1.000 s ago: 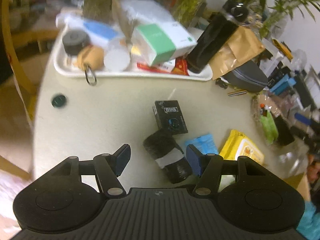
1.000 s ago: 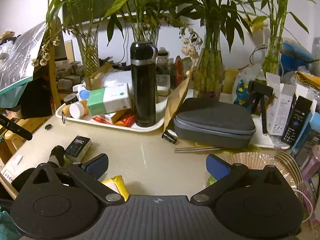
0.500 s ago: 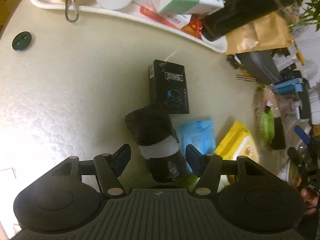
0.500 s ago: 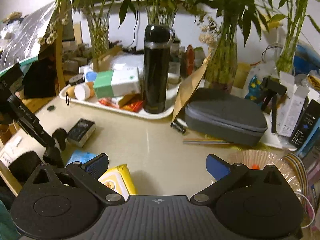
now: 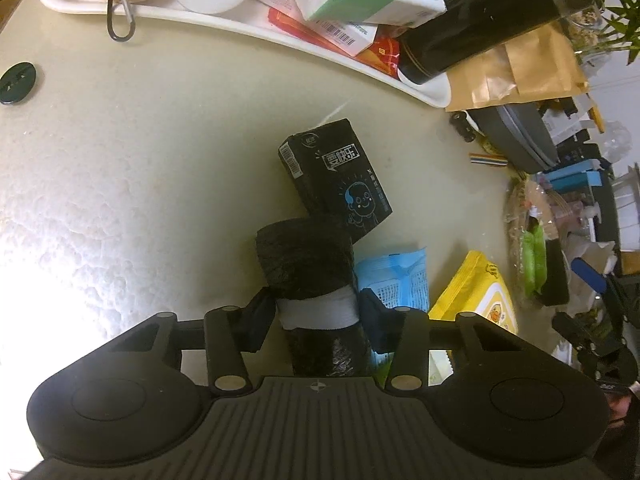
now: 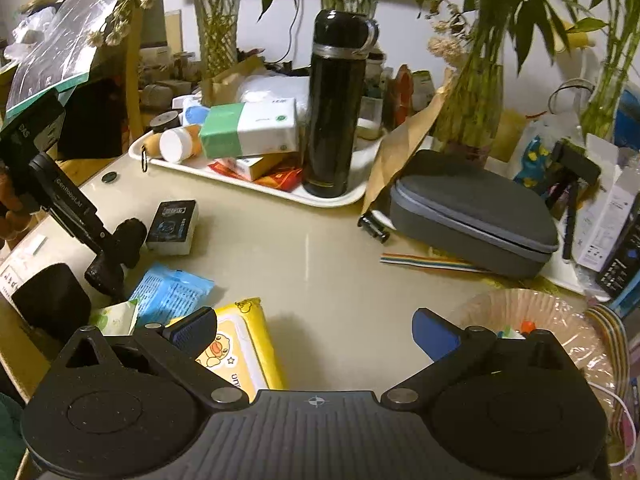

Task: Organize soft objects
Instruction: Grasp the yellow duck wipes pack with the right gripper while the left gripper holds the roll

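Black roll [image 5: 308, 264] lies lengthwise between closing left tongs [image 5: 316, 316]; right tongs [image 6: 316, 330] released.

table [image 5: 120, 152]: pale | on it: white tray [image 5: 248, 28], black packet [image 5: 340, 176], black roll [image 5: 308, 264] (white-banded), yellow pack [image 6: 240, 344]

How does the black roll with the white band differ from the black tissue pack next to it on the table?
The black roll is round with a plain white band; the black tissue pack is flat, boxy and printed with a cartoon face. The roll sits between the closing pads of the left hand-held gripper; the tissue pack lies free, just beyond. Both are black and rest on the table.
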{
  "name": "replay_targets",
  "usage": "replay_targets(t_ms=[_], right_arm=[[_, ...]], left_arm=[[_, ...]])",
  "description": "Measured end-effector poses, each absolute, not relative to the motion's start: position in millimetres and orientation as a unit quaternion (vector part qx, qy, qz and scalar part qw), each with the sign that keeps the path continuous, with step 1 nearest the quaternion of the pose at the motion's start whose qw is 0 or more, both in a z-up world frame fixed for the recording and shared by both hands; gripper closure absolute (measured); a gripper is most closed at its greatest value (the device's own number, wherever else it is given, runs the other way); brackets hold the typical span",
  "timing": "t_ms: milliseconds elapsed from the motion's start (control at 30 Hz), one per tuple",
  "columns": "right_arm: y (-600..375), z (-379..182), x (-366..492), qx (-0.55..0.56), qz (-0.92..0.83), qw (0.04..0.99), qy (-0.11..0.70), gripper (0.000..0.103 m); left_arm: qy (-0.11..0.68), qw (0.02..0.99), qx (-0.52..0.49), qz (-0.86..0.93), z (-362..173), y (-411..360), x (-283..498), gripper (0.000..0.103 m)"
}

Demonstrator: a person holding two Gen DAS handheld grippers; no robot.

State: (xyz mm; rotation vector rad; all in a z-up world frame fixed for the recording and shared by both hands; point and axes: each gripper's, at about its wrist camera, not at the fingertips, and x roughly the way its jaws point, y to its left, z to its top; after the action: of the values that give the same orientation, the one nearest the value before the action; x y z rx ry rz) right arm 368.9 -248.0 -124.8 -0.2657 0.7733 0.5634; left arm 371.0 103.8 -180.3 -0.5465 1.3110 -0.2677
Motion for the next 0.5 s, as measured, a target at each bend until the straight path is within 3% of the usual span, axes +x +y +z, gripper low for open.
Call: replay_targets(t_ms=[333,500], right_arm=[[-228,-144,381,-0.141,0.329,0.838,0.411,0.001],[-215,-159,392,-0.139,0.352,0.803,0.460,0.006]], left_arm=[[0.575,0.777,-0.237,-0.093,-160,115,369,0.059],[0.559,0.791,-0.235,-0.081,-149,117,367,0.059]])
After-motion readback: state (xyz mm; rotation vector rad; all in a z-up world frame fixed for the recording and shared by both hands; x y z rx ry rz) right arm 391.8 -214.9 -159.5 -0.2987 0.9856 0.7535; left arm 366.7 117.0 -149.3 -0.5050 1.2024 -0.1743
